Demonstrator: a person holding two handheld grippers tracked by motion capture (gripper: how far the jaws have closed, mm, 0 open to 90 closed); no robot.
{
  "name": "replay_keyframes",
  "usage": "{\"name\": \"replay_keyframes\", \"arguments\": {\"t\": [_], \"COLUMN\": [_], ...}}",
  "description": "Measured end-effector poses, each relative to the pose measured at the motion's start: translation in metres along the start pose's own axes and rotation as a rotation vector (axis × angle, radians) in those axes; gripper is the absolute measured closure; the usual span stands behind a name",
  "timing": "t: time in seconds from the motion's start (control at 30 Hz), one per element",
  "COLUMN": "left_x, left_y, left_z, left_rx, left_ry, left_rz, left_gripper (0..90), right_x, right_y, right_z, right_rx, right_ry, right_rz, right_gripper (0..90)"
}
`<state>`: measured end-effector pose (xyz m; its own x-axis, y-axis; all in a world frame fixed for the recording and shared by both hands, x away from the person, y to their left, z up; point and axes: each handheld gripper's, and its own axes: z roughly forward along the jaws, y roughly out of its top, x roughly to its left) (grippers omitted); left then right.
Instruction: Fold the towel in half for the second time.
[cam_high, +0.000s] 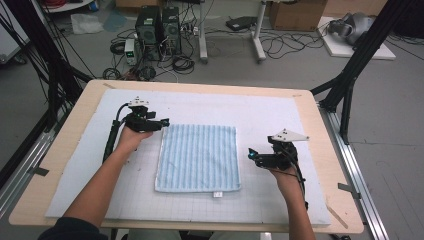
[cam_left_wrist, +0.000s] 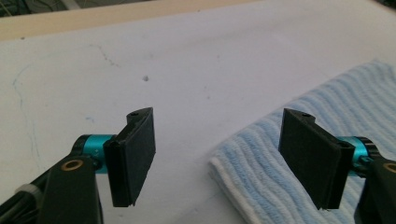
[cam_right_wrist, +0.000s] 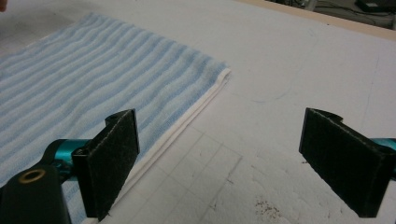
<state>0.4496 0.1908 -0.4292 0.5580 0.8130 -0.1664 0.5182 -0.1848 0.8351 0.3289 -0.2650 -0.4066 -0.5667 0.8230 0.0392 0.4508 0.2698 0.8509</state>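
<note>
Over on the left, the left gripper (cam_high: 165, 122) sat at the far left corner of the blue striped towel (cam_high: 198, 157), jaws spread wide with nothing pinched between them. In the left gripper view that same gripper (cam_left_wrist: 224, 158) straddled the towel's folded corner (cam_left_wrist: 280, 172), one pad over bare mat, the other above the cloth; whether that pad brushed the pile was hard to tell from this angle. The towel itself lay flat and folded square in the middle of the white gridded mat (cam_high: 270, 200), which covered the wooden table (cam_high: 330, 150). Moving right, the right gripper (cam_high: 251, 155) hovered just beside the towel's right edge, held level in the person's right hand (cam_high: 286, 180). Its own view showed the jaws (cam_right_wrist: 219, 163) standing wide apart and empty, the towel's white hem (cam_right_wrist: 187, 121) running past the left pad.
</note>
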Motion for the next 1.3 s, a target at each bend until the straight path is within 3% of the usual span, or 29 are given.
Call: {"name": "replay_keyframes", "arguments": {"t": [0.23, 0.47, 0.63, 0.8, 0.87, 0.97, 1.13, 1.3], "left_x": [-0.003, -0.009, -0.015, -0.018, -0.017, -0.014, -0.012, -0.012], "left_y": [-0.007, -0.011, -0.012, -0.013, -0.013, -0.014, -0.015, -0.015], "left_z": [0.014, 0.021, 0.022, 0.023, 0.023, 0.023, 0.023, 0.023], "left_rx": [0.053, 0.110, 0.116, 0.104, 0.104, 0.096, 0.096, 0.091], "left_ry": [0.003, 0.007, -0.003, -0.026, -0.027, -0.044, -0.053, -0.053], "left_rz": [0.041, 0.116, 0.180, 0.187, 0.179, 0.129, 0.113, 0.108], "left_gripper": [34.0, 49.8, 66.1, 82.0, 83.0, 83.7, 83.8, 83.9], "right_x": [0.001, 0.001, 0.001, 0.002, 0.002, 0.002, 0.005, 0.006], "right_y": [-0.001, -0.002, -0.003, -0.003, -0.003, -0.003, 0.003, 0.018], "right_z": [0.002, 0.004, 0.005, 0.007, 0.008, 0.011, 0.018, 0.039], "right_rx": [0.011, 0.019, 0.028, 0.023, 0.021, 0.019, 0.019, 0.051], "right_ry": [0.000, 0.002, 0.004, 0.020, 0.026, 0.029, 0.049, 0.062], "right_rz": [-0.001, 0.003, 0.005, 0.021, 0.024, 0.032, 0.057, 0.048], "right_gripper": [11.4, 11.4, 11.4, 11.4, 11.4, 11.4, 11.4, 11.4]}}
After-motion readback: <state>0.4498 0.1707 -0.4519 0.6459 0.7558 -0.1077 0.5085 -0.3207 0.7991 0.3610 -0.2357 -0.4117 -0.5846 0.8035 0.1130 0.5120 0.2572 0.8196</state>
